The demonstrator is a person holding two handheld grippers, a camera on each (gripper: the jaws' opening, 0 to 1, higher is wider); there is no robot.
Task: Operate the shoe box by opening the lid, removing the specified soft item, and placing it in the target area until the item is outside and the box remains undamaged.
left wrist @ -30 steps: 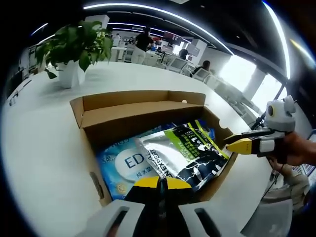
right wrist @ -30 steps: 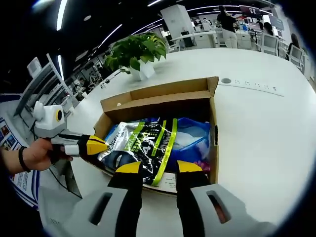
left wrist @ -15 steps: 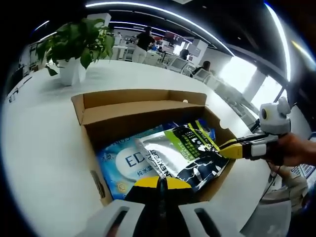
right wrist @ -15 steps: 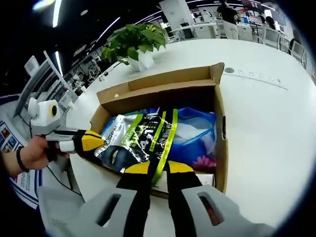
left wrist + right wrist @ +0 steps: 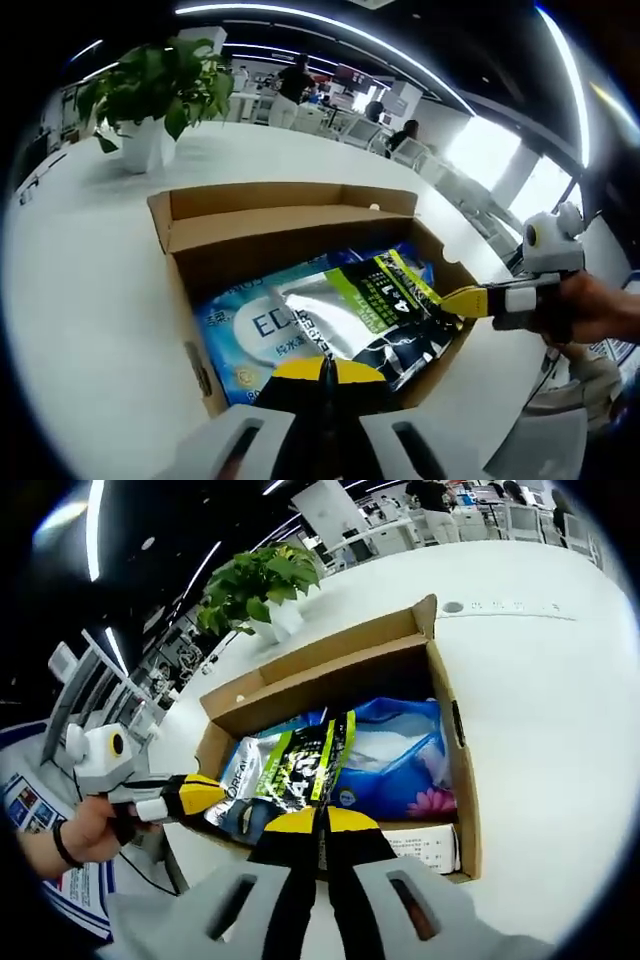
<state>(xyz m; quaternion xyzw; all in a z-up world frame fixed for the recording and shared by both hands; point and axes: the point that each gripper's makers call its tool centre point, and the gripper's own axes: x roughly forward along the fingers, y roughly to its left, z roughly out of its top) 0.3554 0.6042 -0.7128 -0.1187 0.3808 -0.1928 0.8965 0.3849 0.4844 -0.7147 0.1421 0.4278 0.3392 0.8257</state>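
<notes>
Removal step in hand: left gripper (image 5: pixel 322 368) pinched on near edge of silver pouch (image 5: pixel 365 310) inside open box (image 5: pixel 190 235); right gripper (image 5: pixel 320 822) likewise clamped on it (opposite edge). Next: lift together, clear of cardboard walls, onto worktop (image 5: pixel 540 660).

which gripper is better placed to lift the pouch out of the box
Right. The right gripper is shut on the edge of the pouch, which lies on top in the open box. The left gripper is shut beside its other end, grip unclear.
</notes>
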